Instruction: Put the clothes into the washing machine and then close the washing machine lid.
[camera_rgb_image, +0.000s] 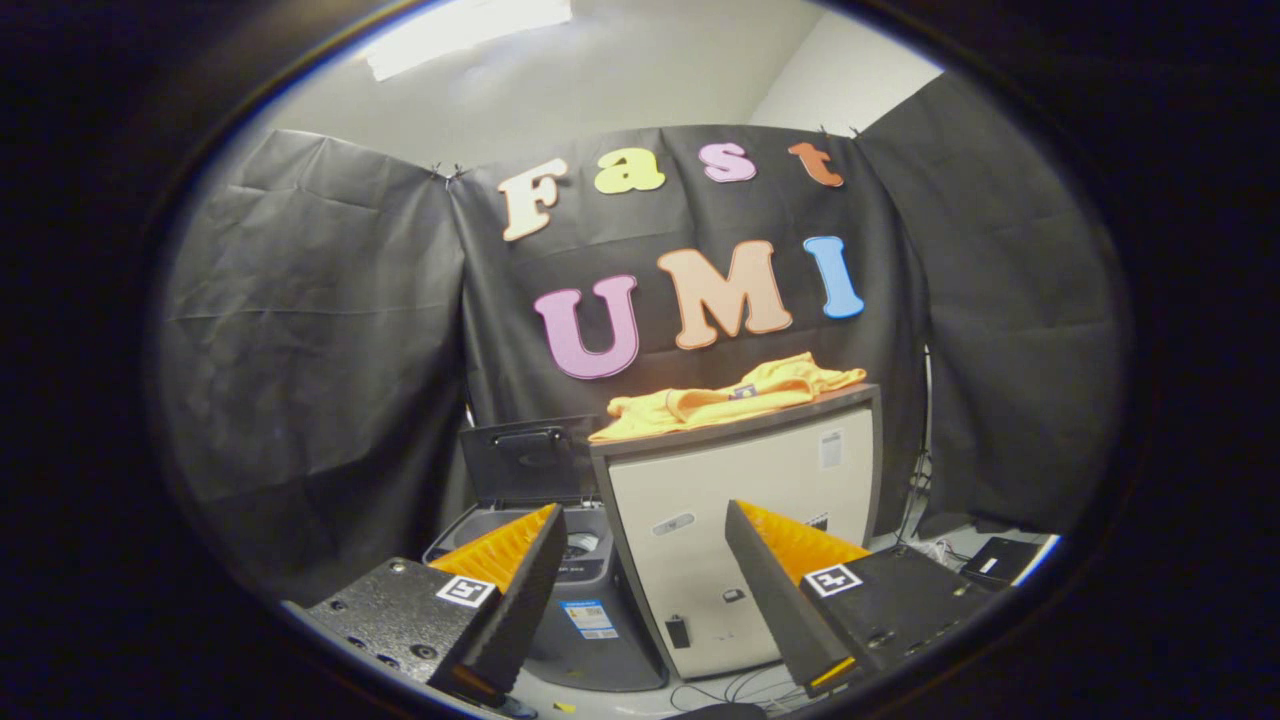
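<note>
Gripper (640, 525) fingers stand wide apart and empty, aimed at the pale cabinet (745, 520) ahead. Left of it sits the washing machine (560, 560), lid (525, 460) raised to take laundry. Yellow clothes (725, 398) lie atop the cabinet, awaiting pickup.

Gripper (640, 555) spread empty, yellow clothes (725, 398) atop cabinet (750, 480) beyond

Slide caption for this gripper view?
Open gripper faces yellow garment atop cabinet, beside open-lidded washing machine.
</note>
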